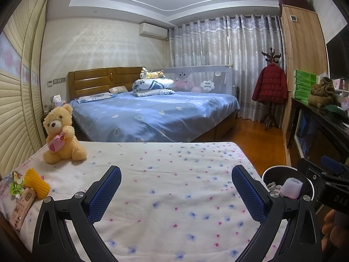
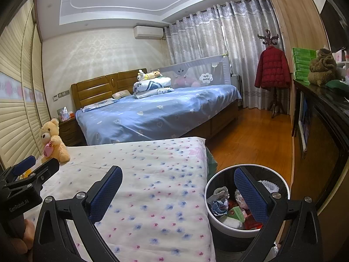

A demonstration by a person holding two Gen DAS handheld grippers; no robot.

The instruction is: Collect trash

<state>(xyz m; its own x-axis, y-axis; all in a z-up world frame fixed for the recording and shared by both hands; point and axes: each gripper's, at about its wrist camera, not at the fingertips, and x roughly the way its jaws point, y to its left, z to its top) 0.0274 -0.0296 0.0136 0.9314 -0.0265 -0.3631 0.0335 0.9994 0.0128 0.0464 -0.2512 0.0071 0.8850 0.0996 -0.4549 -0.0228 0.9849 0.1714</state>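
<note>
A round trash bin [image 2: 283, 187] with crumpled paper, wrappers and a green packet inside stands on the floor at the right edge of the floral bed [image 2: 152, 174]; it also shows in the left wrist view [image 1: 268, 174]. A yellow foam net [image 1: 36, 181], a colourful wrapper [image 1: 16, 185] and a pink box [image 1: 20, 207] lie at the bed's left edge. My left gripper [image 1: 176, 183] is open and empty above the bed. My right gripper [image 2: 177, 185] is open and empty, its right finger over the bin.
A teddy bear [image 1: 61, 133] sits at the bed's far left corner. A blue bed [image 1: 152, 113] lies beyond. A dark cabinet [image 2: 322, 131] lines the right wall. A coat stand with a red jacket [image 2: 272, 69] stands on the wooden floor [image 2: 250, 142].
</note>
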